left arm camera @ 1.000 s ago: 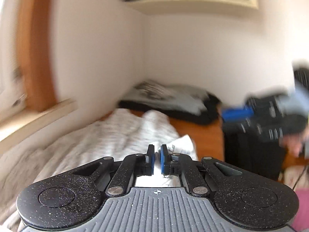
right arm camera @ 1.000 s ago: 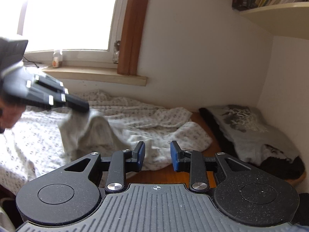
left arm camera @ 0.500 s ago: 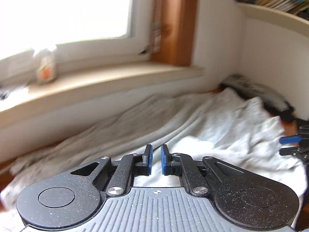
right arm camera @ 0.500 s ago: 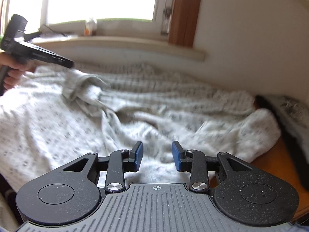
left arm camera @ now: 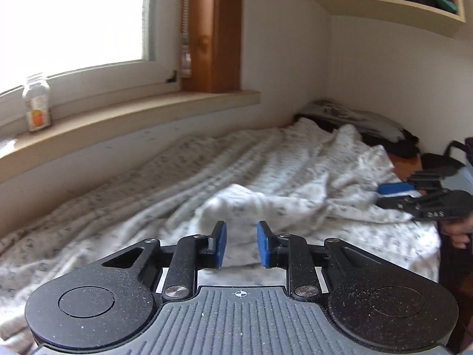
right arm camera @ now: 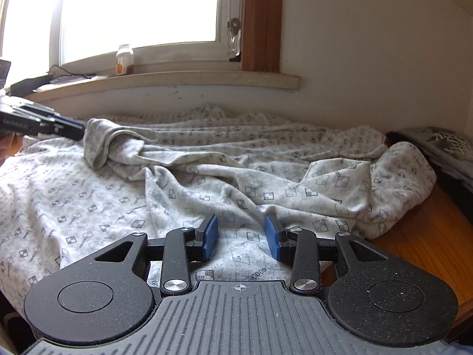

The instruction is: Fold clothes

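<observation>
A white garment with small grey square prints lies rumpled across the wooden table. One part of it is flopped over in a thick fold, which also shows as a blurred hump just beyond my left gripper. That gripper's jaws are opening, with nothing between the blue pads. From the right wrist it appears at the far left, its tips beside the fold. My right gripper hangs open low over the garment's near edge, gripping nothing; it also shows at the right.
A stack of folded grey and black clothes sits in the right corner against the wall. A window sill runs along the back with a small bottle on it. A bookshelf hangs above the corner.
My left gripper let go of the raised cloth, which dropped into a fold, swung from the corner toward the window, and its jaws spread. The right gripper sank closer to the garment.
</observation>
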`<action>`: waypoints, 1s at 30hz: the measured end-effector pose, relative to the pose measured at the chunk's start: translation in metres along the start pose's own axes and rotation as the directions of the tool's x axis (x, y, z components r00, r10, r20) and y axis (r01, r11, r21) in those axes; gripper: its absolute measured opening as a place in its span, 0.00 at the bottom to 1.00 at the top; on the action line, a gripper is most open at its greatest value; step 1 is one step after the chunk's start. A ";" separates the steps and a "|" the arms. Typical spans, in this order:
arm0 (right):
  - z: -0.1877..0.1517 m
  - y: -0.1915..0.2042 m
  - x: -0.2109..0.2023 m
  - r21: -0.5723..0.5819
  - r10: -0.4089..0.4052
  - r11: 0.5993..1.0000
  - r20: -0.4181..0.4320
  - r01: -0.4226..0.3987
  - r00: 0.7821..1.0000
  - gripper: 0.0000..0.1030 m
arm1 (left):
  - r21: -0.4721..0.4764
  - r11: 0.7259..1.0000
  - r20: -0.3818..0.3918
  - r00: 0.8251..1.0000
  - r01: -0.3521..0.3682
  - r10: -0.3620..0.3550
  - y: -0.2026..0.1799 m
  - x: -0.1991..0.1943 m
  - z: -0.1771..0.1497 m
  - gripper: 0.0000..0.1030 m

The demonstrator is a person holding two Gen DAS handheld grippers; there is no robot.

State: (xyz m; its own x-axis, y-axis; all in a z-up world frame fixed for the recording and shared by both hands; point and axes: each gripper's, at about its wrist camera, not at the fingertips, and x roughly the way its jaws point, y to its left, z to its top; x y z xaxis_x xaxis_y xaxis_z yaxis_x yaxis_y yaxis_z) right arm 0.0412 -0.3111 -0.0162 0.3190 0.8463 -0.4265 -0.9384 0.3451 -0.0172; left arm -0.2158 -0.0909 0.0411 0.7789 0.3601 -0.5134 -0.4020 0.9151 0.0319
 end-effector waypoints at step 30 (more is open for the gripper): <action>0.015 0.029 -0.005 -0.120 0.142 0.980 -0.135 -0.159 0.981 0.43 | -0.203 0.976 -0.022 0.997 -0.076 0.073 0.088 0.024 0.020 0.09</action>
State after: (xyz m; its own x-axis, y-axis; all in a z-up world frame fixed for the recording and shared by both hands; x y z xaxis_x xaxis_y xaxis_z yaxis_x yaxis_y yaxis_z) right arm 0.0146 -0.2996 -0.0008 0.1616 0.8242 -0.5428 -0.9862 0.1555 -0.0575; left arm -0.2231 0.0022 0.0483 0.7369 0.4215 -0.5286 -0.5489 0.8294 -0.1038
